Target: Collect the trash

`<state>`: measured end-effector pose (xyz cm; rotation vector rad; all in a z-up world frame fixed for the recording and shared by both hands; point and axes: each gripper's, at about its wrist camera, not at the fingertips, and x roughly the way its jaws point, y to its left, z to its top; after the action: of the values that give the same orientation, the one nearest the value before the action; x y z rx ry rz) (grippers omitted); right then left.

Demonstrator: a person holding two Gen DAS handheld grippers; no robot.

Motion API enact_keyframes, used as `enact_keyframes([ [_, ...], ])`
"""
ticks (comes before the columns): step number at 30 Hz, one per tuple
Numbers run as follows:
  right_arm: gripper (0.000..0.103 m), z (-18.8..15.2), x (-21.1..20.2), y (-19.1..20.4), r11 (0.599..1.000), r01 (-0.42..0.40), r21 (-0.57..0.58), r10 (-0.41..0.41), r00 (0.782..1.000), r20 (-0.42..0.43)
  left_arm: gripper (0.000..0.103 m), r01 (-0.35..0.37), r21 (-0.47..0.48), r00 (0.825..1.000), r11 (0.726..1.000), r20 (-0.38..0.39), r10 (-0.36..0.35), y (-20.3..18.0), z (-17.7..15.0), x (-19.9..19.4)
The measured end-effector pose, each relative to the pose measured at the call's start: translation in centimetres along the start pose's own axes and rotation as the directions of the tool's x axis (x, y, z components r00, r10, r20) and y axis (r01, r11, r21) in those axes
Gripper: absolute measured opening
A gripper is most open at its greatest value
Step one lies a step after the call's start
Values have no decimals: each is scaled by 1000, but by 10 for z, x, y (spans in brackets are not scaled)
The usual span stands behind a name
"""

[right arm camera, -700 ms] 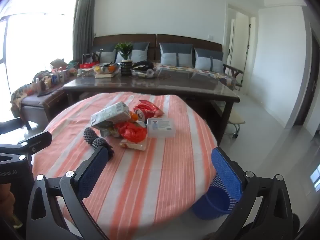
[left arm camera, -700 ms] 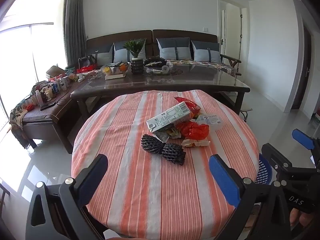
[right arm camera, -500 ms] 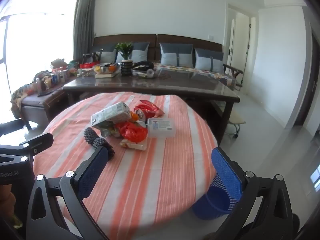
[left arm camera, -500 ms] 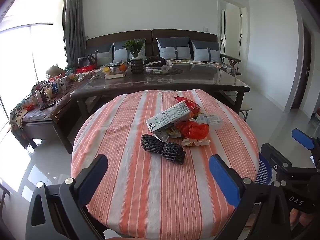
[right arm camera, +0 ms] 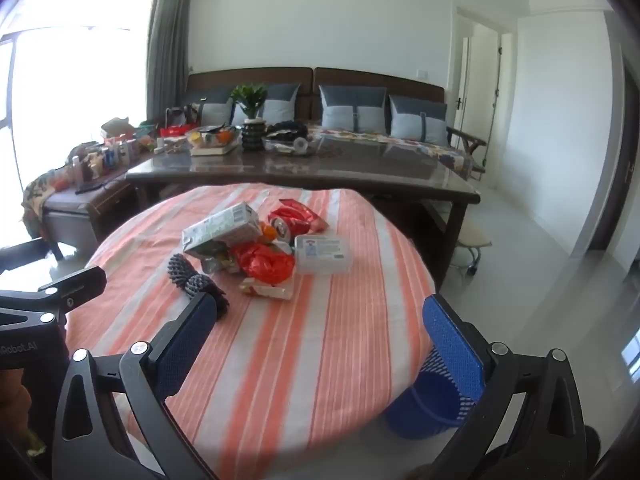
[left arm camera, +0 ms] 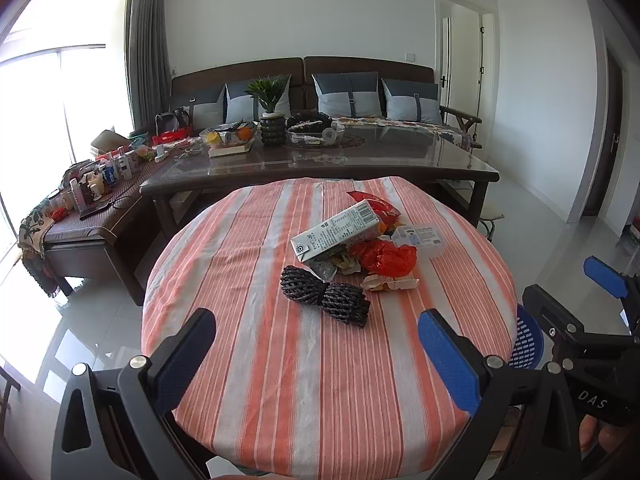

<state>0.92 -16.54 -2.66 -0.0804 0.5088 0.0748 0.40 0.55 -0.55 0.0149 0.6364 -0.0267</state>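
A pile of trash lies on the round striped table (left arm camera: pixel 280 380): a white carton (left arm camera: pixel 336 230), a red plastic bag (left arm camera: pixel 386 256), a black foam net (left arm camera: pixel 324 296), a clear plastic box (left arm camera: pixel 420 238), a red snack wrapper (right arm camera: pixel 294 218) and small wrappers. My left gripper (left arm camera: pixel 316 354) is open and empty, near the table's front edge, short of the net. My right gripper (right arm camera: pixel 318 340) is open and empty over the table's right front. A blue mesh bin (right arm camera: pixel 430 404) stands on the floor by the table's right side.
A long dark table (left arm camera: pixel 320 160) with a plant, bowls and clutter stands behind the round table, a sofa with cushions (left arm camera: pixel 348 94) behind it. A low bench (left arm camera: pixel 76 220) with bottles is at the left. Tiled floor lies at the right.
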Motion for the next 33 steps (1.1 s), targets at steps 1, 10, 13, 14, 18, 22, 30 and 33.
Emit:
enact_keyframes([
  [1,103,0,0,0,1000,0,0,0,1000,0,103,1,0,1000,1000,1,-1,1,0,0],
  [10,103,-1,1,-2,1000,1,1,-1,1000,1,103,-1,0,1000,1000,1,1,-8,-5,4],
  [13,103,-1,1,-2,1000,0,2,0,1000,1,103,1,1,1000,1000,2,-1,-9,-7,5],
  [14,103,-1,1,-2,1000,0,1,0,1000,0,103,0,2,1000,1000,1,0,-9,-4,4],
  [18,103,-1,1,-3,1000,-1,2,1,1000,-2,103,0,2,1000,1000,0,0,-9,-4,3],
  [22,103,-1,1,-3,1000,-1,2,1,1000,-1,103,0,2,1000,1000,0,0,-11,-6,5],
  [30,103,-1,1,-6,1000,0,3,0,1000,2,103,0,2,1000,1000,-1,0,-9,-3,2],
  [33,103,-1,1,-5,1000,-1,2,1,1000,3,103,0,1,1000,1000,-1,0,-9,-3,3],
])
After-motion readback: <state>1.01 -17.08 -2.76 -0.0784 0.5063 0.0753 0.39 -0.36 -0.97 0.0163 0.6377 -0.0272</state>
